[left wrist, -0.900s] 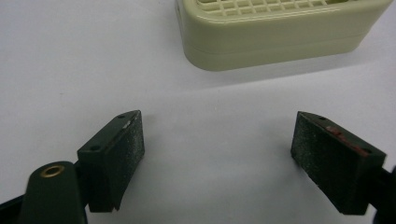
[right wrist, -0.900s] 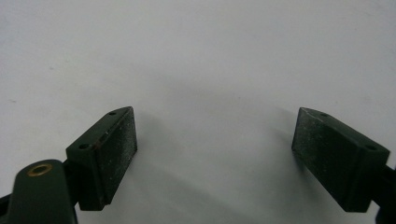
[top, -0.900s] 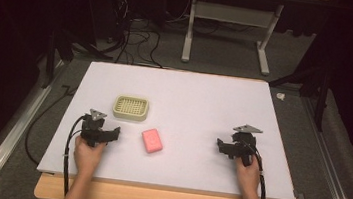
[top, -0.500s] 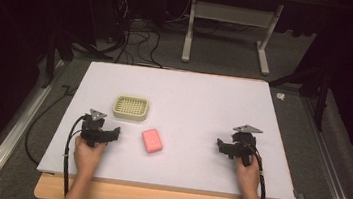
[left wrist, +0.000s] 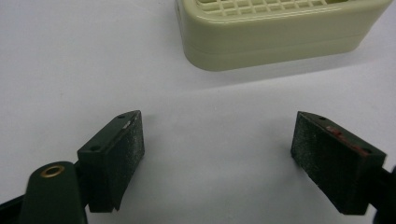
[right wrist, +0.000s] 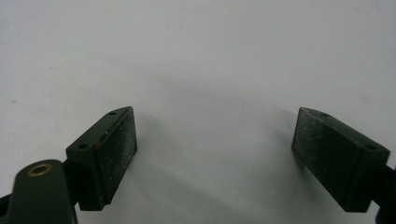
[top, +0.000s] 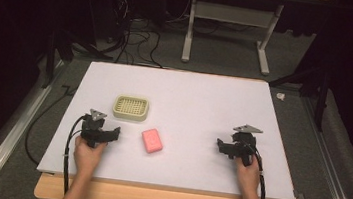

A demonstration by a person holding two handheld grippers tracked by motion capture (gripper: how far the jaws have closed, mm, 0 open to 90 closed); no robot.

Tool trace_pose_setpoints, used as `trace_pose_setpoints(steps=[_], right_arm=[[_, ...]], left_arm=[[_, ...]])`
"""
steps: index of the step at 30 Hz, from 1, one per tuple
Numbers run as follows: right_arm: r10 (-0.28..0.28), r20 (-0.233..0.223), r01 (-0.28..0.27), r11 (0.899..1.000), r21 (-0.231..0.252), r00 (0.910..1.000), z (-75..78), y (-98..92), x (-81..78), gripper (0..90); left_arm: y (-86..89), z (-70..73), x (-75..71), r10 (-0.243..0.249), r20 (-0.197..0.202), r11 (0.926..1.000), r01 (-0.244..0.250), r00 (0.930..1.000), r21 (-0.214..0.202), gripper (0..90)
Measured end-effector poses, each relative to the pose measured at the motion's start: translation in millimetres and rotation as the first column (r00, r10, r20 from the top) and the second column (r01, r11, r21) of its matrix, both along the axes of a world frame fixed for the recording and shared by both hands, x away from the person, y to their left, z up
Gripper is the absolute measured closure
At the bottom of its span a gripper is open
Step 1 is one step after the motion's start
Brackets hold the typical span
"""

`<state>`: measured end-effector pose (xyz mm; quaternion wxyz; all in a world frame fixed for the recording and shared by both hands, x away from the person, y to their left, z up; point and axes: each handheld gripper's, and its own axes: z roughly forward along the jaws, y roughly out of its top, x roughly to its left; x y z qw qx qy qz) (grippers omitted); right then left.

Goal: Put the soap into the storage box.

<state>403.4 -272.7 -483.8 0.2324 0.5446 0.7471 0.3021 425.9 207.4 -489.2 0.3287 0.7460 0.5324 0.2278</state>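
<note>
Left gripper (top: 99,132): jaws wide apart, holding nothing; it rests on the table near the front left edge, gripped by the left hand (top: 89,152).
Left gripper view: the two black pads (left wrist: 116,156) stand well apart over bare white surface, with the tray (left wrist: 275,28) just ahead and slightly to the right.
Right gripper (top: 237,147): jaws wide apart, holding nothing; it rests on the table near the front right, gripped by the right hand (top: 248,169).
Right gripper view: pads (right wrist: 109,151) spread over bare white surface.
Soap (top: 152,141): pink rounded bar, lying flat between the two grippers, nearer the left one; long axis runs front to back, tilted a little to the left at its far end.
Tray (top: 131,108): cream, rectangular, with a grid top; long axis runs left to right; it sits just beyond the left gripper and behind-left of the soap, apart from both.
Table (top: 180,90): white top on a wooden board.
Cables (top: 70,138): black, trailing from each gripper back over the front edge.
</note>
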Motion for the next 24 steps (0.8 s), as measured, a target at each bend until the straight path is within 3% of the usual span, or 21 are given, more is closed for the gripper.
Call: trace_pose_setpoints(steps=[17,24], right_arm=[[0.001,-0.001,-0.001,1.000,0.000,1.0000,0.2,-0.1,0.1,14.6],[0.001,-0.001,-0.001,1.000,-0.001,1.0000,0.2,0.0,0.1,14.6]], left_arm=[[0.4,1.0,0.8,0.004,-0.007,1.0000,-0.004,1.0000,-0.002,15.3],[-1.7,2.6,-2.0,-0.019,-0.011,0.9998,0.019,0.9998,0.003,14.5]])
